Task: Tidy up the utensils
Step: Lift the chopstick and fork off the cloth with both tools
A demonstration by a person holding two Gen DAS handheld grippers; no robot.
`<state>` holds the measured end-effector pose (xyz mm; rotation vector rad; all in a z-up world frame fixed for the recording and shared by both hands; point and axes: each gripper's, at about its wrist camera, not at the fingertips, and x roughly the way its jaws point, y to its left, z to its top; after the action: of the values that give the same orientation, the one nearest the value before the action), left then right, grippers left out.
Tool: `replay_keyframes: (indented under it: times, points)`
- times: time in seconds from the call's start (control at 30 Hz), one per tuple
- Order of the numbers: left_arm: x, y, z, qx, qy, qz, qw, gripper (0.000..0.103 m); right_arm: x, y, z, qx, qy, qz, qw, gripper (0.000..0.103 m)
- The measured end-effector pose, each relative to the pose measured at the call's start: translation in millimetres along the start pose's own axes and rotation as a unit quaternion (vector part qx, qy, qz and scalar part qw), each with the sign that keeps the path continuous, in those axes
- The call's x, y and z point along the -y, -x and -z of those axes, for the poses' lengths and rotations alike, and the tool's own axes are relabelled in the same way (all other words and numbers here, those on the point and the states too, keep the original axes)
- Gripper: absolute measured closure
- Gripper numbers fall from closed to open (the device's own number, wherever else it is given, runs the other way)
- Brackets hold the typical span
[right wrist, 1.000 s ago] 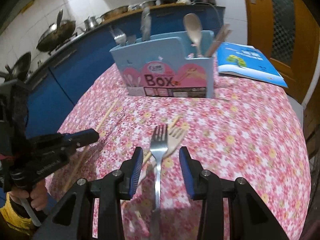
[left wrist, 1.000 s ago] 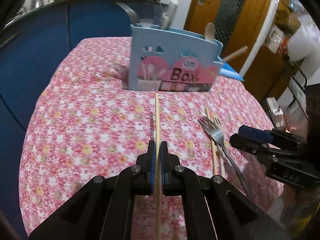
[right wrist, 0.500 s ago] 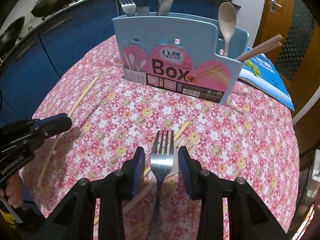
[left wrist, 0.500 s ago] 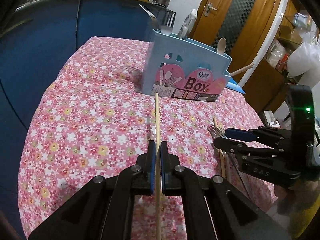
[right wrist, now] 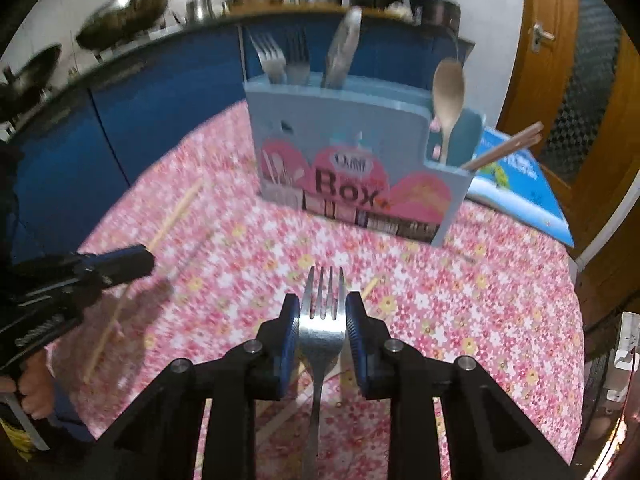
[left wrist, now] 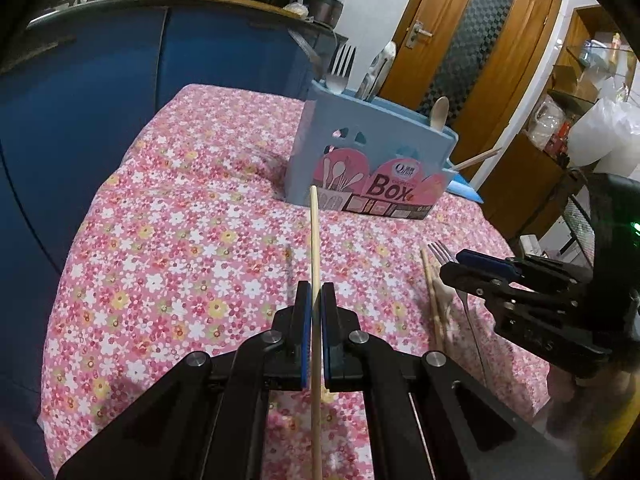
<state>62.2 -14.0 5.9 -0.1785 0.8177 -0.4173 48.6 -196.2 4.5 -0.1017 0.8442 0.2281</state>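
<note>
My left gripper [left wrist: 316, 304] is shut on a wooden chopstick [left wrist: 314, 240] that points toward the blue utensil box [left wrist: 372, 160]; it holds the chopstick above the floral tablecloth [left wrist: 180, 240]. My right gripper [right wrist: 322, 312] is shut on a steel fork [right wrist: 323, 320] by its head, tines forward, lifted over the cloth. The right gripper also shows in the left wrist view [left wrist: 476, 270], with another chopstick [left wrist: 434, 300] lying on the cloth beside it. The box [right wrist: 352, 160] holds forks [right wrist: 280, 60], a wooden spoon [right wrist: 448, 96] and chopsticks [right wrist: 504, 148].
A blue booklet [right wrist: 520, 188] lies right of the box. Blue cabinets [left wrist: 100, 92] with pots on top stand behind the table. A wooden door [left wrist: 468, 52] is at the back right. The left gripper shows in the right wrist view [right wrist: 116, 264].
My right gripper has closed on the fork and lifted it, moving toward the box. My left gripper keeps hold of the chopstick and has risen and swung left.
</note>
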Motion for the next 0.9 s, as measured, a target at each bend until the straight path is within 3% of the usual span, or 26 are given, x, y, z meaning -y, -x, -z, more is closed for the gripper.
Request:
replay_keyframes:
  times: [0.13,0.43,0.73,0.9]
  points:
    - [4.9,4.3,-0.5,0.012,-0.006,0.003,0.9999,0.101,-4.5,9.9,7.1,0.025,-0.008,-0.016,1.000,0.077]
    - [8.3,3.8,1.4,0.010,-0.010,0.000,0.9999,0.101,-0.5,-20.8,22.7,-0.046,-0.045,0.002,0.998,0.077]
    - [5.8,2.4,1.5,0.009,-0.006,0.001,0.9999,0.101,9.3,-0.3,21.9,-0.054,-0.041,-0.030,0.997,0.074]
    - [5.3,5.4,0.8,0.012,-0.004,0.001,0.9999,0.101,9.0,-1.5,30.1,-0.105,-0.034,-0.055,0.992,0.074]
